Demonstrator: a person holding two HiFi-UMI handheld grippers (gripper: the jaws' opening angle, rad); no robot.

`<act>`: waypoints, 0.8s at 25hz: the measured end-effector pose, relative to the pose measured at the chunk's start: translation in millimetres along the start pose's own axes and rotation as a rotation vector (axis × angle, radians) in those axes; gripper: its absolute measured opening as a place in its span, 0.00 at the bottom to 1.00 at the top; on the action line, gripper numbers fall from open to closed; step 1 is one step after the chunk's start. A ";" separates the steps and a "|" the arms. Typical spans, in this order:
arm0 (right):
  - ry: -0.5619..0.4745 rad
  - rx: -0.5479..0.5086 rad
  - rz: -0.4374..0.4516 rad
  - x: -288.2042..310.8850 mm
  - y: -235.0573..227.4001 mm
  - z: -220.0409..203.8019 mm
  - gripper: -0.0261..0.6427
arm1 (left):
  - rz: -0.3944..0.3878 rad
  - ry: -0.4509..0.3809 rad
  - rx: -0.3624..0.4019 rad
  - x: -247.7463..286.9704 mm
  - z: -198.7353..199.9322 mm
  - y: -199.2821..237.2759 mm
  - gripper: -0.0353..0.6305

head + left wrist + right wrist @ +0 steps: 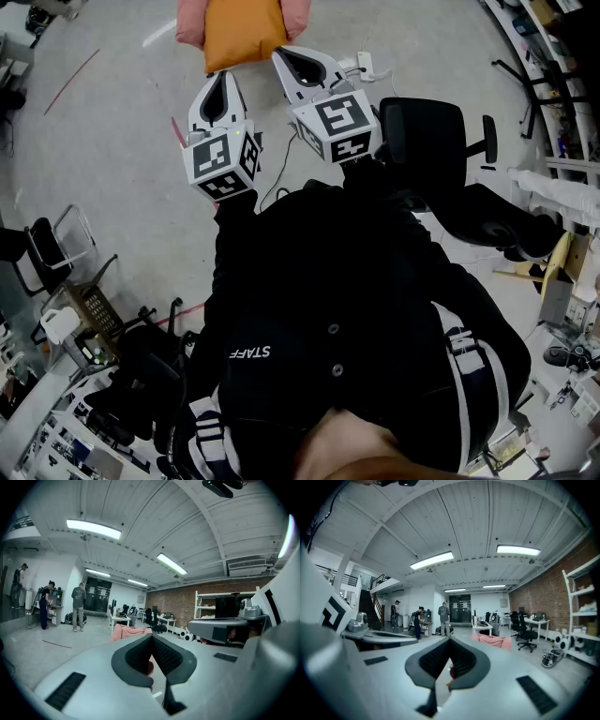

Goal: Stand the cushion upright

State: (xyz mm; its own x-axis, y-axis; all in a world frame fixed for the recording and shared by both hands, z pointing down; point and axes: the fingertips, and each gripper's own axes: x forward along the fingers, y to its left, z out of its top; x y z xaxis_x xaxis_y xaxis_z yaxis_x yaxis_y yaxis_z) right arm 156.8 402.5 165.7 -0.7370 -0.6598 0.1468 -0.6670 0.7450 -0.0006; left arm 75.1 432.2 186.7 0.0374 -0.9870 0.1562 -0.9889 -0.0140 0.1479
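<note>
While both grippers are held out nearly level ahead of the person, the orange cushion (244, 33) lies at the top centre of the head view, broad face up on a pink padded seat (190, 26); lying flat like that, it has not yet been stood up. The left gripper (221, 79), just below the cushion's lower left corner, has its jaws pressed together on nothing; the right gripper (283, 53), its tip just beside the lower right corner, is likewise closed and empty. I'd guess they flank the near edge so that each can take a corner; the jaws would have to part first. A black office chair (422, 131) stands at the right, near the right gripper; it may crowd that elbow.
</note>
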 end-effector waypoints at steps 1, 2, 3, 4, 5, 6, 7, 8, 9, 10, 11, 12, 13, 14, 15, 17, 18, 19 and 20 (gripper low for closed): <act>0.002 -0.002 0.000 1.8 1.3 -0.3 0.06 | -0.001 0.001 -0.002 0.3 -0.3 2.1 0.05; 0.004 -0.004 0.000 3.6 2.6 -0.4 0.06 | -0.002 0.001 -0.004 0.5 -0.6 4.2 0.05; 0.005 -0.006 -0.001 5.3 3.8 -0.4 0.06 | -0.003 0.002 -0.005 0.9 -0.6 6.3 0.05; 0.006 -0.007 -0.002 6.9 4.7 -0.2 0.06 | -0.004 0.003 -0.005 1.4 -0.6 8.3 0.05; 0.007 -0.009 -0.003 8.3 5.3 -0.1 0.06 | -0.004 0.004 -0.004 1.9 -0.5 10.1 0.05; 0.008 -0.012 -0.004 9.7 5.7 -0.2 0.06 | -0.005 0.005 -0.003 2.5 -0.6 11.6 0.05; 0.010 -0.014 -0.006 11.1 5.9 -0.8 0.06 | -0.006 0.006 -0.003 3.1 -1.0 13.0 0.05; 0.012 -0.016 -0.008 12.8 6.3 -1.9 0.06 | -0.006 0.007 -0.004 3.6 -1.6 14.7 0.05; 0.014 -0.016 -0.009 14.7 7.0 -2.9 0.06 | -0.007 0.007 -0.005 4.1 -2.2 16.6 0.05; 0.015 -0.016 -0.010 16.5 7.9 -3.5 0.06 | -0.008 0.008 -0.006 4.5 -2.6 18.6 0.05; 0.014 -0.015 -0.011 18.2 8.7 -3.5 0.06 | -0.010 0.008 -0.007 5.1 -2.7 20.4 0.05; 0.012 -0.015 -0.013 19.5 9.5 -3.2 0.06 | -0.012 0.009 -0.008 5.6 -2.7 21.7 0.05; 0.009 -0.015 -0.014 20.5 10.3 -2.7 0.06 | -0.015 0.010 -0.009 6.0 -2.8 22.8 0.05; 0.007 -0.016 -0.014 21.5 11.3 -2.4 0.06 | -0.017 0.011 -0.010 6.2 -3.2 23.8 0.05; 0.005 -0.018 -0.015 22.7 12.8 -2.6 0.06 | -0.019 0.013 -0.010 6.1 -4.1 25.1 0.05; 0.007 -0.019 -0.014 25.9 16.6 -4.9 0.06 | -0.021 0.018 -0.012 5.4 -7.2 29.3 0.05; 0.009 -0.018 -0.014 27.5 18.1 -6.5 0.06 | -0.020 0.021 -0.013 4.7 -9.1 32.3 0.05; 0.011 -0.017 -0.017 28.8 18.7 -8.1 0.06 | -0.018 0.025 -0.015 3.7 -11.1 36.0 0.05; 0.014 -0.014 -0.023 29.6 18.1 -9.6 0.06 | -0.014 0.029 -0.016 2.4 -13.2 40.3 0.05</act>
State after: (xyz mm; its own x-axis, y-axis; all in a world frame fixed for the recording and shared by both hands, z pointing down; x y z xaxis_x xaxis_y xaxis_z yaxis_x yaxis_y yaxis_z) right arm 123.9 397.4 179.6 -0.7199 -0.6752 0.1606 -0.6820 0.7311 0.0165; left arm 37.2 431.4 205.9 0.0553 -0.9817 0.1821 -0.9858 -0.0248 0.1660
